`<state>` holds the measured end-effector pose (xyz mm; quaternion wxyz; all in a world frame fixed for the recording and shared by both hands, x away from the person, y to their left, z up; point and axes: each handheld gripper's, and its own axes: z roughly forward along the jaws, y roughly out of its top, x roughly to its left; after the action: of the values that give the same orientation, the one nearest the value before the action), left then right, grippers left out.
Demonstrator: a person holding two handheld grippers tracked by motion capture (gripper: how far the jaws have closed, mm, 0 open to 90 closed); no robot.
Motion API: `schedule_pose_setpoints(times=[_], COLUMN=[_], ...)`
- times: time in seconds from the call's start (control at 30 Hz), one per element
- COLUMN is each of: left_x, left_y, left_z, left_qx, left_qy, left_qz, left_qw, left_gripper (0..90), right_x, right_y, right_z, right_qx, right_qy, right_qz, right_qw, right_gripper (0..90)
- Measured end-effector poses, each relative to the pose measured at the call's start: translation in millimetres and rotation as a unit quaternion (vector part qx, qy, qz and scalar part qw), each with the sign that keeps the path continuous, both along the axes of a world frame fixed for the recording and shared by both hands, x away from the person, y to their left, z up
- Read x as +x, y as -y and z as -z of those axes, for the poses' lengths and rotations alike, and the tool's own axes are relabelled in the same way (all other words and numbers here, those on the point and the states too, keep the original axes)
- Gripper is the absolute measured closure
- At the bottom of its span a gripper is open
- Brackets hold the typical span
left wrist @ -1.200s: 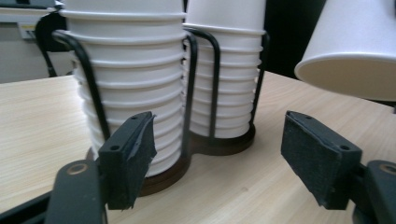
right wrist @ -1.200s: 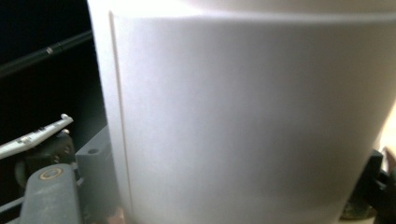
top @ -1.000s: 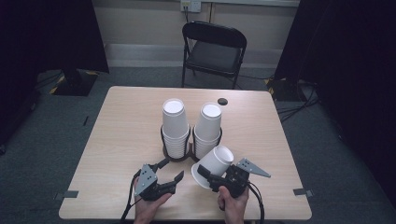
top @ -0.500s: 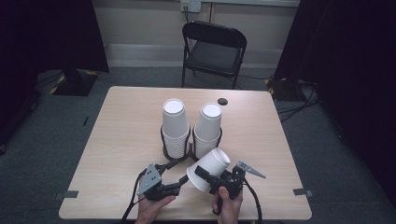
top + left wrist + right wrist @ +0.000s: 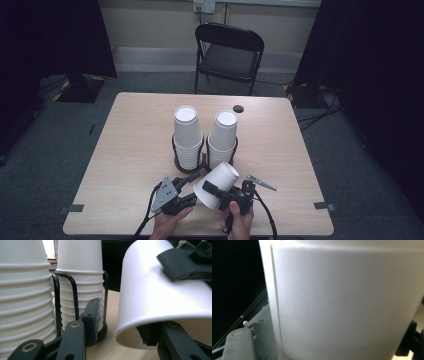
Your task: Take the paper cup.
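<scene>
Right hand-held gripper clamping tilted paper cup, swung toward 9 o'clock since earlier | left hand-held gripper narrow, empty, alongside rim | likely handover or separation

matt white paper cup

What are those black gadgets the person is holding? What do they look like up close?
Each hand holds a black tool. The left gripper carries a grey three-cornered plate on top; the right gripper has one too, seen edge-on. Black cables trail back from both. In the left gripper view the jaws are flat black bars with small holes and brass-coloured rivets. The hands are bare, and no sleeves show.
</scene>
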<state>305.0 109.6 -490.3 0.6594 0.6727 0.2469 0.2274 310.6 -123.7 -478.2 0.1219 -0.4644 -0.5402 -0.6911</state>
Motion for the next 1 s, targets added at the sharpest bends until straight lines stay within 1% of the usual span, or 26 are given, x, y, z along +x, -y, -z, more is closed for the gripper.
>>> schedule_pose_setpoints(times=[0.03, 0.1, 0.13, 0.2, 0.23, 0.27, 0.33, 0.37, 0.4, 0.47, 0.5, 0.57, 0.6, 0.67, 0.7, 0.73, 0.8, 0.93, 0.97, 1.0], left_x=[0.7, 1.1, 1.1, 0.8, 0.8, 0.5, -0.1, -1.1, -1.6, -1.6, -1.0, -1.3, -0.7, -0.6, -0.2, 0.0, 0.0, -1.1, -1.6, -1.9], left_y=[0.9, 1.6, 2.1, 2.6, 2.6, 2.6, 2.6, 3.2, 2.8, 2.8, 2.6, 2.9, 2.7, 2.6, 2.3, 2.0, 1.9, 0.5, -0.2, -1.1], left_z=[1.5, 2.1, 2.4, 3.0, 3.0, 3.0, 2.7, 2.5, 2.0, 1.8, 1.5, 1.6, 1.5, 1.7, 1.7, 1.1, 0.8, 0.3, 1.3, 1.9], left_qx=[-0.001, -0.001, 0.0, -0.004, -0.004, -0.007, -0.008, -0.008, -0.007, -0.007, -0.007, -0.004, -0.005, -0.005, -0.008, -0.006, -0.007, 0.002, 0.006, 0.006], left_qy=[0.0, 0.0, 0.001, 0.004, 0.004, 0.005, 0.008, 0.012, 0.015, 0.014, 0.007, 0.007, 0.001, 0.0, -0.002, -0.003, -0.004, -0.001, -0.004, -0.006], left_qz=[0.001, 0.003, 0.001, 0.002, 0.002, 0.002, 0.007, 0.007, 0.009, 0.01, 0.012, 0.009, 0.012, 0.011, 0.015, 0.015, 0.016, 0.017, 0.019, 0.022], left_qw=[1.0, 1.0, 1.0, 1.0, 1.0, 1.0, 0.9999, 0.9999, 0.9998, 0.9998, 0.9999, 0.9999, 0.9999, 0.9999, 0.9999, 0.9999, 0.9998, 0.9999, 0.9998, 0.9997], left_gripper=[59.6, 60.8, 63.6, 66.7, 68.4, 71.8, 78.7, 78.7, 80.8, 81.5, 82.0, 82.1, 82.7, 83.2, 83.5, 84.1, 84.2, 84.6, 84.7, 84.8], right_x=[-0.1, -0.2, -0.6, -0.1, -0.1, 0.0, -0.1, -0.2, -0.2, -0.2, -0.1, 0.0, 0.0, -0.1, -0.2, -0.3, -0.2, 0.9, 3.1, 4.0], right_y=[-3.1, -4.2, -6.5, -8.1, -8.1, -9.8, -10.4, -10.8, -11.0, -10.7, -10.7, -11.0, -11.2, -11.0, -9.9, -9.1, -9.1, -6.9, -2.6, -1.0], right_z=[0.7, 0.8, 0.9, 1.4, 1.4, 1.9, 2.3, 2.4, 2.2, 1.7, 1.2, 1.0, 0.4, 0.0, -1.2, -2.4, -2.5, -4.8, -9.4, -11.2], right_qx=[0.002, 0.002, 0.001, 0.003, 0.003, -0.002, -0.003, -0.004, -0.005, -0.005, -0.006, -0.008, -0.01, -0.012, -0.017, -0.021, -0.021, -0.026, -0.04, -0.044], right_qy=[-0.003, -0.005, -0.006, -0.01, -0.01, -0.012, -0.011, -0.011, -0.008, -0.006, -0.006, -0.008, -0.006, -0.004, -0.004, 0.001, 0.002, 0.009, 0.01, 0.012], right_qz=[-0.009, -0.012, -0.017, -0.026, -0.026, -0.03, -0.032, -0.032, -0.033, -0.033, -0.032, -0.031, -0.026, -0.023, -0.016, -0.01, -0.009, -0.002, 0.012, 0.017], right_qw=[1.0, 0.9999, 0.9998, 0.9996, 0.9996, 0.9995, 0.9994, 0.9994, 0.9994, 0.9994, 0.9994, 0.9995, 0.9996, 0.9997, 0.9997, 0.9997, 0.9997, 0.9996, 0.9991, 0.9988], right_gripper=[16.1, 16.1, 16.1, 16.0, 16.0, 15.9, 15.8, 15.7, 15.1, 14.7, 14.2, 14.0, 13.5, 13.2, 13.1, 12.5, 12.4, 12.2, 12.9, 13.3])
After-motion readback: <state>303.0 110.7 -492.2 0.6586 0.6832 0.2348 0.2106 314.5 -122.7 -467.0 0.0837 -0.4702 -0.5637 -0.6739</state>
